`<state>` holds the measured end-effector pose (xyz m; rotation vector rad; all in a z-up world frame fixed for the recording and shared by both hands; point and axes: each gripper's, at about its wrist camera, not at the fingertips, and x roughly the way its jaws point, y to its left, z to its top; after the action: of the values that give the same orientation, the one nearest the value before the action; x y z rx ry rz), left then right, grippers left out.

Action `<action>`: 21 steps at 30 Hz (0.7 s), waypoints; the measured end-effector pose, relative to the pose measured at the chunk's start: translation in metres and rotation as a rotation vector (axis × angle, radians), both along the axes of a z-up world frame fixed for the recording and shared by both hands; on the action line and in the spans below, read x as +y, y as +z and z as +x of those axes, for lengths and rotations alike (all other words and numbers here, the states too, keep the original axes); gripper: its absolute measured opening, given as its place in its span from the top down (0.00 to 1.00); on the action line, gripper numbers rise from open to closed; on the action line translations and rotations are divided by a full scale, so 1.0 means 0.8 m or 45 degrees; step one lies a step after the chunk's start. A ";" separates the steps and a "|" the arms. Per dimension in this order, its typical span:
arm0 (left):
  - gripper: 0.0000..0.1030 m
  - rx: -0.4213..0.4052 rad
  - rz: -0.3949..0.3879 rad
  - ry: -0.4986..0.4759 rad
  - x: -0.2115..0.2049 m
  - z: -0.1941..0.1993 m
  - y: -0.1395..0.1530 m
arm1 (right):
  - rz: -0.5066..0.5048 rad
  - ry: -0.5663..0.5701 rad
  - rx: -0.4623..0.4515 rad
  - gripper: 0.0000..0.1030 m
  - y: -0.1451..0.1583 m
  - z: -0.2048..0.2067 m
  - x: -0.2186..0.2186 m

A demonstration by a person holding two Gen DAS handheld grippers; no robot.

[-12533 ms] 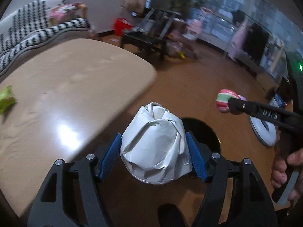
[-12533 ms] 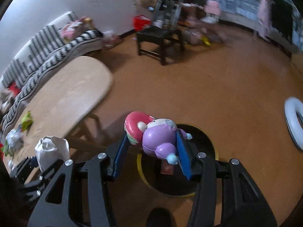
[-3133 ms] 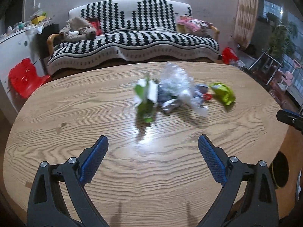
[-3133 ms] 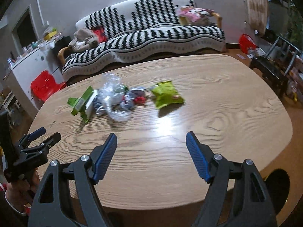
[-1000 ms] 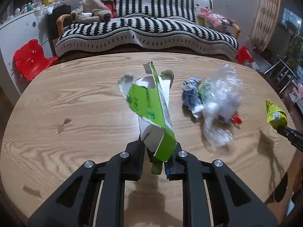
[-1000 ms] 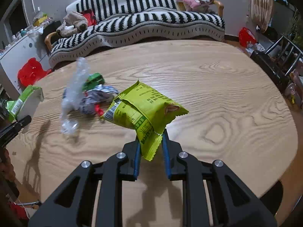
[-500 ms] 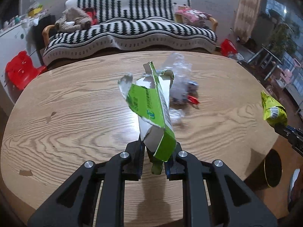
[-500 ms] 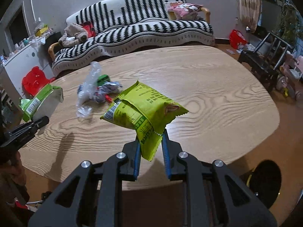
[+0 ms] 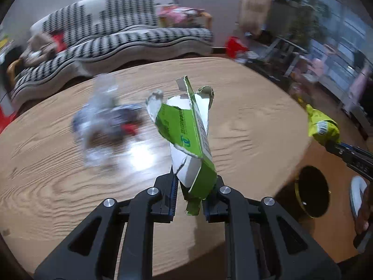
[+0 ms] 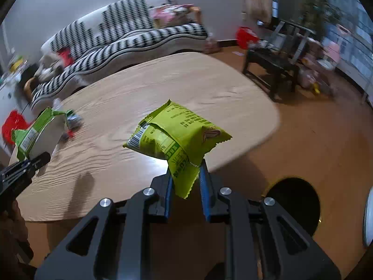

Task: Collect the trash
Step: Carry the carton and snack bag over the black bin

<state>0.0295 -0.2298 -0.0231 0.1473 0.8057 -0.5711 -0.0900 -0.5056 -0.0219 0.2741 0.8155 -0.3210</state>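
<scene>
My left gripper is shut on a torn green and white carton, held above the wooden table. My right gripper is shut on a yellow-green snack bag, held over the table's near edge. A black round trash bin stands on the floor to the right of the table; it also shows in the left wrist view. A blurred pile of clear plastic and wrappers lies on the table. The carton also shows at the left of the right wrist view.
A striped sofa stands behind the table. A dark low table and clutter stand at the far right. A white ring-shaped thing lies on the floor by the bin. A red stool is at the left.
Both grippers have swung right with their loads, toward the table's edge. The bin has come nearer in both views. The wrapper pile has slid left in view.
</scene>
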 end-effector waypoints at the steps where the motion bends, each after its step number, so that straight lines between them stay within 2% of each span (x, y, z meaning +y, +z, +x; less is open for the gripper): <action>1: 0.84 -0.001 -0.008 -0.030 -0.013 -0.007 0.000 | 0.004 -0.021 0.002 0.80 -0.001 -0.008 -0.011; 12: 0.84 0.051 -0.027 -0.419 -0.207 -0.112 -0.038 | 0.102 -0.379 0.052 0.80 -0.023 -0.128 -0.161; 17: 0.84 0.104 0.001 -0.563 -0.280 -0.155 -0.063 | 0.190 -0.513 0.108 0.80 -0.049 -0.174 -0.218; 21: 0.84 0.169 0.017 -0.631 -0.322 -0.175 -0.086 | 0.255 -0.585 0.124 0.80 -0.063 -0.198 -0.248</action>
<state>-0.1106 -0.4877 -0.0916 0.3290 0.9065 -1.0512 -0.2482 -0.7037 -0.0724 0.6406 0.8779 -0.6888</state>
